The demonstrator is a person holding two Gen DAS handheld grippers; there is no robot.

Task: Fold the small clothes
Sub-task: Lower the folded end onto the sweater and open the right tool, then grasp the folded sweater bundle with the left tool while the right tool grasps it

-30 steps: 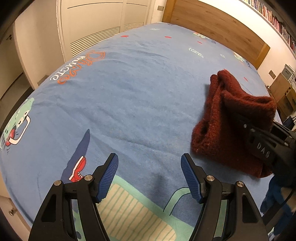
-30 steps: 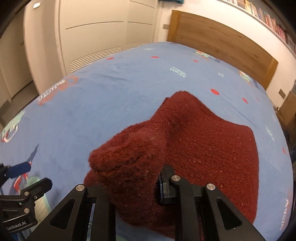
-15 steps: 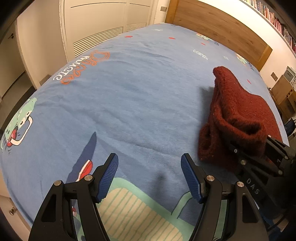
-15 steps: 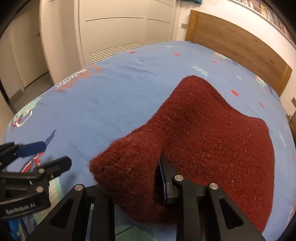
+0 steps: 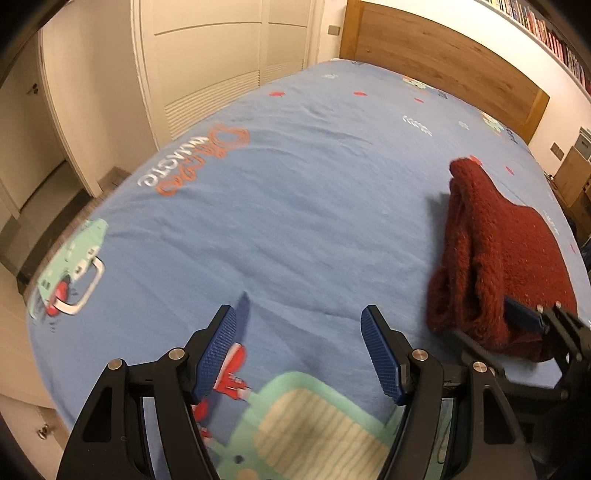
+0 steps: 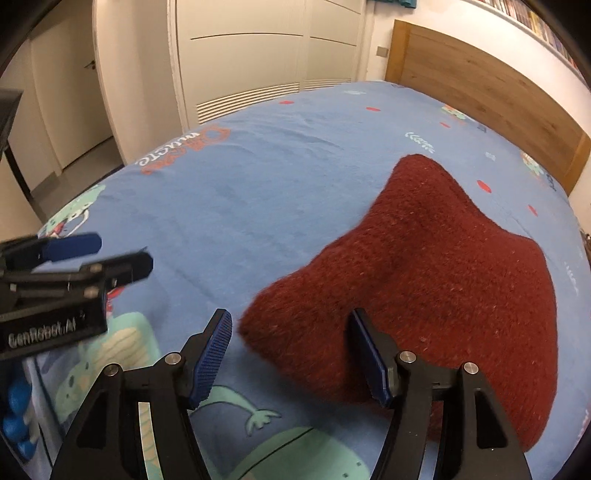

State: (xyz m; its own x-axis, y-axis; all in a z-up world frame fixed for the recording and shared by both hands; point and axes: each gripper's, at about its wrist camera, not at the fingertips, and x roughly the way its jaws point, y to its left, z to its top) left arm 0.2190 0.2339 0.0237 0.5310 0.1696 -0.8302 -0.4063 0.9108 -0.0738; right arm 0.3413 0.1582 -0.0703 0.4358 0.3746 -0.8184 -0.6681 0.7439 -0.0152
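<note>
Sweater (image 6: 436, 266) is lying bunched on bed (image 5: 295, 206); both tongs, left (image 5: 299, 354) and right (image 6: 291, 354), are gaping wide, needing a flat edge grip.

In the left wrist view the right gripper (image 5: 532, 325) is cut off by the right edge, and one blue pad is partly sunk in the dark red knit garment (image 5: 498, 254), so its opening cannot be judged there. The garment's lower layers are hidden under its top fold. In the right wrist view the left gripper (image 6: 107, 254) is blurred and cut by the left edge. Books on the far shelf (image 5: 546, 31) are too small to read. The bedsheet (image 5: 295, 192) print near the bottom is blurred.
</note>
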